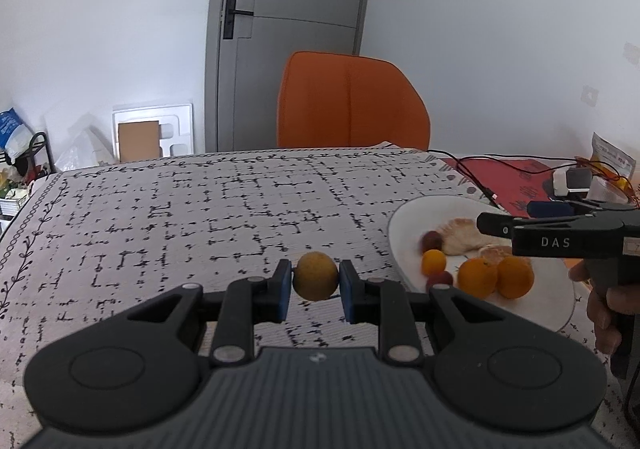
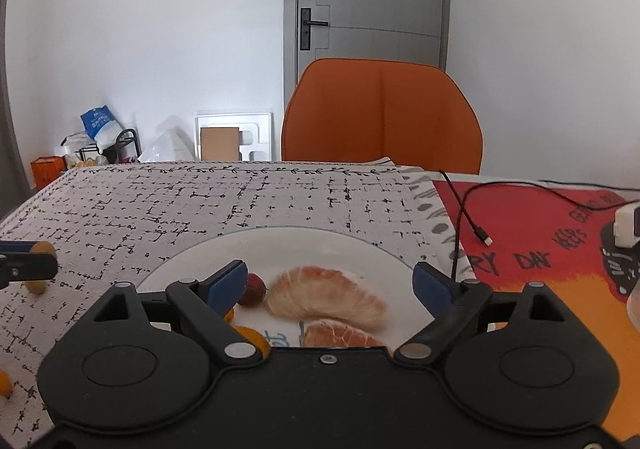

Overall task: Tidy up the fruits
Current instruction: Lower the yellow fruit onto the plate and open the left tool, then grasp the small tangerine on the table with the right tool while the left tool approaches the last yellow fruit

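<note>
My left gripper [image 1: 315,283] is shut on a round yellow fruit [image 1: 316,269], held just above the patterned tablecloth [image 1: 200,217]. To its right a white plate [image 1: 404,217] holds two oranges [image 1: 476,277], a small orange fruit [image 1: 434,262], two red lychees [image 1: 432,239] and peeled citrus segments [image 1: 460,235]. My right gripper [image 2: 330,273] hangs open over that plate [image 2: 320,245], its blue pads wide apart on either side of a lychee [image 2: 254,289] and a pale segment [image 2: 324,297], touching nothing. A hand [image 1: 604,313] holds it.
An orange chair [image 2: 380,117] stands behind the table's far edge. A black cable [image 2: 464,209] and a white device [image 2: 626,227] lie on the red mat [image 2: 540,217] at the right. One small orange fruit [image 2: 4,383] sits on the cloth at the near left.
</note>
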A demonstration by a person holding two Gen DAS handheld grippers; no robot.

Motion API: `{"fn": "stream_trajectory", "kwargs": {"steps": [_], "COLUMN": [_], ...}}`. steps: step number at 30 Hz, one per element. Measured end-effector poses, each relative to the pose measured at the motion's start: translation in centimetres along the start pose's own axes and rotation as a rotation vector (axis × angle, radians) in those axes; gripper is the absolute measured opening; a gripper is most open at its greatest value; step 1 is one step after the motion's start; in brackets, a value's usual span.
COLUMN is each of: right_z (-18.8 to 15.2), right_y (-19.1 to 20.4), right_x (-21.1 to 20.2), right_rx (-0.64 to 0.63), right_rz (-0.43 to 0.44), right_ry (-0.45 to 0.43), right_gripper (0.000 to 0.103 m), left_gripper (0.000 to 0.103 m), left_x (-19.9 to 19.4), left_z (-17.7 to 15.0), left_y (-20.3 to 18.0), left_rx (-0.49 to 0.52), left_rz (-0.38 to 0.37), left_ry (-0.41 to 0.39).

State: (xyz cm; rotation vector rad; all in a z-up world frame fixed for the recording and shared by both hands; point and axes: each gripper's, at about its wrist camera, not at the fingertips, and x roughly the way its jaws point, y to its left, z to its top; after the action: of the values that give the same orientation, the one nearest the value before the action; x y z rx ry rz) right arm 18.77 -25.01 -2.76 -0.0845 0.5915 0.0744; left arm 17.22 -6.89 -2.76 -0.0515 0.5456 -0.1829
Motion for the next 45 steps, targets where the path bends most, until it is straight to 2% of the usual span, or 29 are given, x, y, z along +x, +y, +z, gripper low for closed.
{"fn": "stream_trajectory", "kwargs": {"steps": [9,25,30,32,37,39,45], "right_z": [-1.6,-3.7,-3.8,-3.8,-3.6,-3.5,-3.4], "right_y": [-0.8,-2.8,-2.8,-2.4,-1.5,-1.0,0.2], "right_x": [-2.7,-5.9,-5.9,-5.8,-5.5,-5.4,-5.2], "right_rx": [0.038,0.125,0.141,0.138,0.136,0.132,0.12], "right_rz": [0.009,0.003,0.018,0.027,0.057,0.066,0.093], "right_ry": [0.009,0.029,0.032,0.031,0.025,0.026,0.029], "right_gripper": [0.095,0.095,0.095,0.095,0.095,0.095,0.097], "left_gripper": [0.024,0.024,0.03,0.032,0.046,0.057,0.068], "left_x": [0.6,1.8,1.1,0.8,0.2,-0.2,-1.1], "left_z": [0.2,0.2,0.7,0.7,0.6,0.4,-0.4], "left_y": [-2.2,-7.0,-7.6,-7.2,-5.2,-4.3,-1.6], "left_rx": [0.035,0.106,0.115,0.115,0.092,0.08,0.052], "left_rz": [-0.044,-0.156,-0.177,-0.16,-0.09,-0.061,0.01], "left_ry": [0.005,0.03,0.017,0.017,0.026,0.027,0.042]}}
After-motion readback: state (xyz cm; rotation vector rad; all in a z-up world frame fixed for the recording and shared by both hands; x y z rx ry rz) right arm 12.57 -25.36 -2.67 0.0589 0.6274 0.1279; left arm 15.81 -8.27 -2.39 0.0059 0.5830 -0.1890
